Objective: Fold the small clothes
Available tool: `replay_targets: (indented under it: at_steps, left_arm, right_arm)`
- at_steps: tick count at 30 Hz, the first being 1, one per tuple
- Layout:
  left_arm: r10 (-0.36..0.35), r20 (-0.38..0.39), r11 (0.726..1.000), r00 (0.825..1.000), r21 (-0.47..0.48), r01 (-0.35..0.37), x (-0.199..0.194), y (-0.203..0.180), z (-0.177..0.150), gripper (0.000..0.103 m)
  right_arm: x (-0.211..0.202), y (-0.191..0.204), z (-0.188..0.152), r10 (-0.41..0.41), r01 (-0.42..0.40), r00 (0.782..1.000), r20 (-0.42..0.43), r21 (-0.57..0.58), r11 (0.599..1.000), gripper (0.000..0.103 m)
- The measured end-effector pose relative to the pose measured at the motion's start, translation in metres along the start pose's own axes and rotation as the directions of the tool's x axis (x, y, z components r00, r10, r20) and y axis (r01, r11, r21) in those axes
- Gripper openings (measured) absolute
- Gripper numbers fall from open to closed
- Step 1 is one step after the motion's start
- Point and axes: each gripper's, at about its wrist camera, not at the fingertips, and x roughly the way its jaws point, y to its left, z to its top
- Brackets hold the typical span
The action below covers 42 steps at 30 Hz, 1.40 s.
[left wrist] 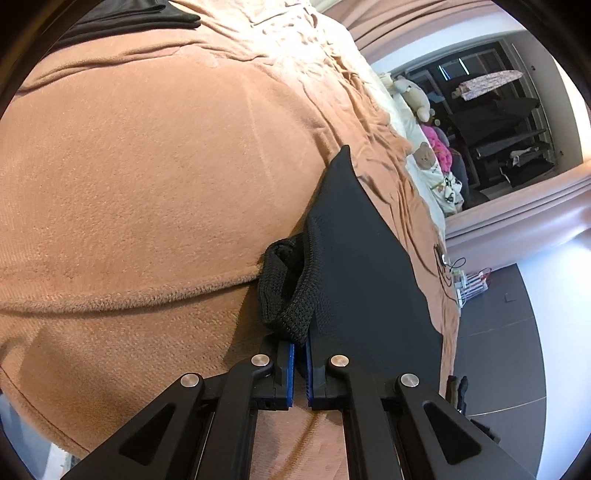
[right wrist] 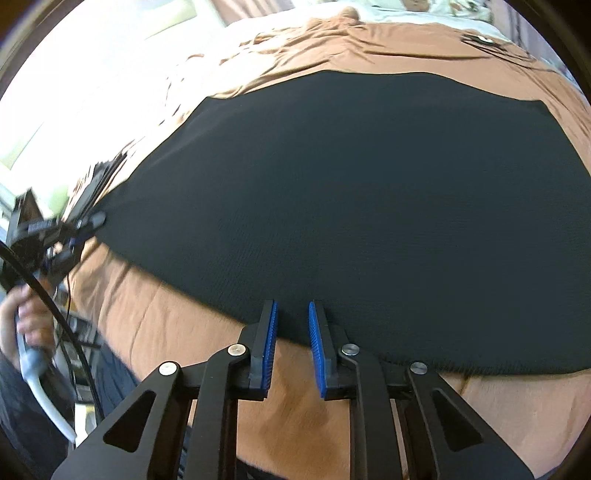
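Early in the fold: black knit garment (right wrist: 351, 206) spread flat on the bed, no fold made yet, both near corners being taken up

Left wrist view: left tongs (left wrist: 300, 350) clamped together on the garment's ribbed strap (left wrist: 284, 295) at its near corner, the rest of the cloth running away edge-on over the tan fleece blanket (left wrist: 147, 166); another dark, already folded item (left wrist: 129, 18) far off at the top; beyond the bed, plush toys (left wrist: 417, 99), a dark wardrobe (left wrist: 498, 122) and grey floor. Right wrist view: right tongs (right wrist: 291, 314) partly apart, straddling the near hem, pads not visibly pressing; left tongs seen far left at the other corner, a hand (right wrist: 26, 321) on the grip; bright window (right wrist: 92, 55) behind
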Motion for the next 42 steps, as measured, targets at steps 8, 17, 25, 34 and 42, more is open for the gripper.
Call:
replay_targets:
  at_steps: [8, 17, 25, 34, 42]
  left_arm:
    - [-0.01, 0.006, 1.0, 1.0, -0.022, 0.01, 0.004, 0.001, 0.0, 0.004]
    - [0.008, 0.002, 0.999, 1.0, -0.051, -0.007, 0.004, 0.009, -0.006, 0.004]
    - [0.029, -0.006, 0.996, 1.0, -0.082, -0.029, 0.008, 0.014, -0.006, 0.008]
    - [0.028, -0.001, 0.989, 1.0, -0.147, -0.028, 0.01, 0.023, -0.006, 0.016]
    - [0.033, -0.008, 0.983, 0.999, -0.179, -0.034, 0.012, 0.026, -0.004, 0.018]
  right_arm:
    - [-0.005, -0.001, 0.023, -0.012, 0.012, 1.0, -0.003, -0.003, 1.0, 0.009]
    - [0.03, -0.013, 0.075, -0.042, 0.043, 0.997, -0.059, 0.021, 0.999, 0.009]
    - [0.055, -0.024, 0.128, -0.08, 0.083, 0.994, -0.069, 0.045, 0.996, 0.009]
    - [0.081, -0.03, 0.175, -0.133, 0.136, 0.988, -0.072, 0.03, 0.99, 0.009]
    - [0.111, -0.033, 0.207, -0.219, 0.22, 0.974, -0.064, 0.019, 0.975, 0.009]
